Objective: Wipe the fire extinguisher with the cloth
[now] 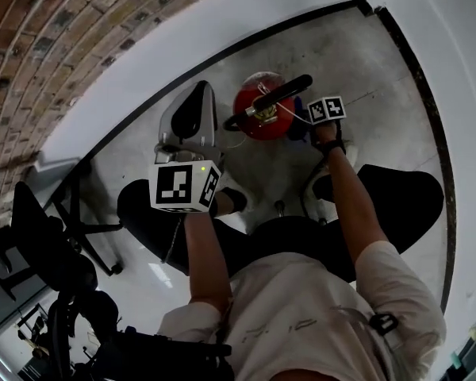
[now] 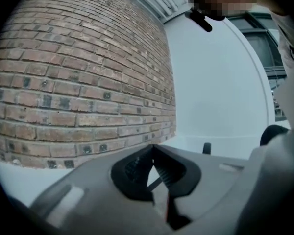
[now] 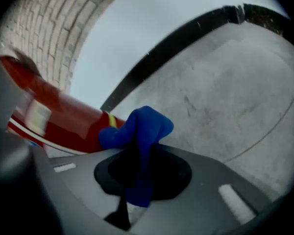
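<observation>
So we're sitting facing a corner where the brick wall (image 1: 55,46) meets the bare concrete floor (image 1: 357,70), and the red fire extinguisher (image 1: 279,125) stands upright on that floor just beyond our knees, close to the far wall. The left gripper (image 2: 152,151) is held up on the left, clear of the extinguisher. Its jaws are pressed together with nothing in them and point off at the bricks, so it's not doing anything for the job. The right gripper (image 3: 139,155) is the busy one: it's low down at the right side of the cylinder, clamped on the blue cloth (image 3: 144,124), and the bunched end pokes out right next to the red body, touching or nearly so. Looks to us like the wiping step is on. Next up is probably pressing the cloth onto the cylinder and dragging it along. As for writing, the pale label (image 3: 38,117) on the body is too blurry to read.
</observation>
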`<move>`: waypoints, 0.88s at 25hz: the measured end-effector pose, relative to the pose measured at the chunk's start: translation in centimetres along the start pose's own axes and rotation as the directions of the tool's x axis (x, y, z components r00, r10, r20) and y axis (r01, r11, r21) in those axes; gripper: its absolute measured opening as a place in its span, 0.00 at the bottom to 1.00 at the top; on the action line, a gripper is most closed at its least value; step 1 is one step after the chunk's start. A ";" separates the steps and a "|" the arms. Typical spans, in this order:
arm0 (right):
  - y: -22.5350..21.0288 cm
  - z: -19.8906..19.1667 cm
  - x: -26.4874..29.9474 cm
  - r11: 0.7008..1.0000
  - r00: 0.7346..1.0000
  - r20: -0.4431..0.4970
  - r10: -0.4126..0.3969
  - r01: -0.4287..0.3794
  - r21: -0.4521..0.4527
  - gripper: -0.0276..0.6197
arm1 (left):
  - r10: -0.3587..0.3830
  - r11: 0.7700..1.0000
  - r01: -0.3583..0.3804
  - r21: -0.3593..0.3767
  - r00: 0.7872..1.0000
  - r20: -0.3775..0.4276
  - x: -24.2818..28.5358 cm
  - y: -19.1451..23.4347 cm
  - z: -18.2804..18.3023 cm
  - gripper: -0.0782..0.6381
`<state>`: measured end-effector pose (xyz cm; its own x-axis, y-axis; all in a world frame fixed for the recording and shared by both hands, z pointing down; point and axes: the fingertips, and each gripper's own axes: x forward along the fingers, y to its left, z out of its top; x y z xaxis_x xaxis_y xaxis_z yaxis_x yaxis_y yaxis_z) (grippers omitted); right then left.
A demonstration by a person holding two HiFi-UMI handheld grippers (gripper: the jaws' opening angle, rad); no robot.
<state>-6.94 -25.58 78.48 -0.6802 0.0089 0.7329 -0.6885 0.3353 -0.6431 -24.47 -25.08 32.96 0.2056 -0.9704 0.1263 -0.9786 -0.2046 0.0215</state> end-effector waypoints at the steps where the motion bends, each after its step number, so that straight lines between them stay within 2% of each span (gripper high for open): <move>1: 1.8 2.5 -2.5 0.998 0.998 0.036 0.047 -0.045 -0.051 0.13 | -0.011 1.000 0.011 0.005 1.000 0.012 0.4 0.4 0.5 0.11; 3: 7.2 7.1 -8.4 0.974 0.978 0.095 0.186 -0.171 -0.148 0.13 | -0.030 0.999 0.030 0.013 0.999 0.040 1.0 1.1 1.5 0.11; 4: 10.4 8.7 -11.4 0.949 0.950 0.110 0.294 -0.275 -0.157 0.13 | -0.040 0.999 0.039 0.016 0.998 0.056 1.3 1.4 2.0 0.11; 5: 13.5 9.8 -14.2 0.905 0.900 0.119 0.420 -0.405 -0.130 0.13 | -0.050 0.999 0.048 0.020 0.996 0.073 1.6 1.6 2.7 0.11; 6: 16.1 10.7 -16.8 0.838 0.827 0.133 0.546 -0.539 -0.088 0.13 | -0.060 0.998 0.059 0.022 0.994 0.088 2.0 1.8 3.3 0.11; 8: 19.6 12.3 -21.4 0.657 0.641 0.161 0.750 -0.751 -0.068 0.13 | -0.080 0.997 0.078 0.025 0.990 0.114 2.5 1.9 4.5 0.11; 9: 20.7 13.0 -22.9 0.567 0.551 0.169 0.817 -0.820 -0.073 0.13 | -0.085 0.996 0.083 0.023 0.989 0.124 2.6 2.0 5.0 0.11; 10: 21.4 13.4 -23.5 0.493 0.477 0.172 0.862 -0.868 -0.063 0.13 | -0.087 0.996 0.085 0.018 0.987 0.133 2.7 2.2 5.3 0.11; 11: 21.9 13.4 -23.2 0.437 0.426 0.168 0.889 -0.899 -0.030 0.13 | -0.085 0.996 0.085 0.011 0.987 0.136 2.8 2.4 5.4 0.11; 12: 22.3 13.0 -22.3 0.394 0.391 0.161 0.906 -0.919 0.019 0.13 | -0.082 0.997 0.082 0.004 0.987 0.135 2.8 2.6 5.3 0.11; 14: 22.5 12.0 -20.4 0.312 0.328 0.178 0.928 -0.944 0.112 0.13 | -0.079 0.997 0.080 -0.003 0.989 0.125 3.0 2.7 4.9 0.11; 15: 22.0 11.8 -19.8 0.282 0.305 0.201 0.931 -0.950 0.136 0.13 | -0.079 0.997 0.080 -0.004 0.990 0.119 3.0 2.6 4.7 0.11; 16: 21.1 11.5 -19.1 0.281 0.308 0.218 0.926 -0.948 0.148 0.13 | -0.080 0.997 0.081 -0.004 0.990 0.114 3.1 2.5 4.4 0.11; 17: 19.9 11.1 -18.0 0.310 0.340 0.220 0.914 -0.937 0.160 0.13 | -0.079 0.997 0.080 -0.002 0.991 0.110 3.1 2.5 4.1 0.11; 22: 12.8 7.3 -10.2 0.562 0.603 0.128 0.788 -0.788 0.253 0.13 | -0.050 0.999 0.050 -0.006 0.997 0.064 3.1 3.1 2.0 0.11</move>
<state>-10.65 -28.27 61.16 -0.9845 0.1489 -0.0932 0.0856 -0.0566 -0.9947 -26.81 -28.96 31.48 0.2540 -0.9653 0.0612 -0.9670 -0.2523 0.0342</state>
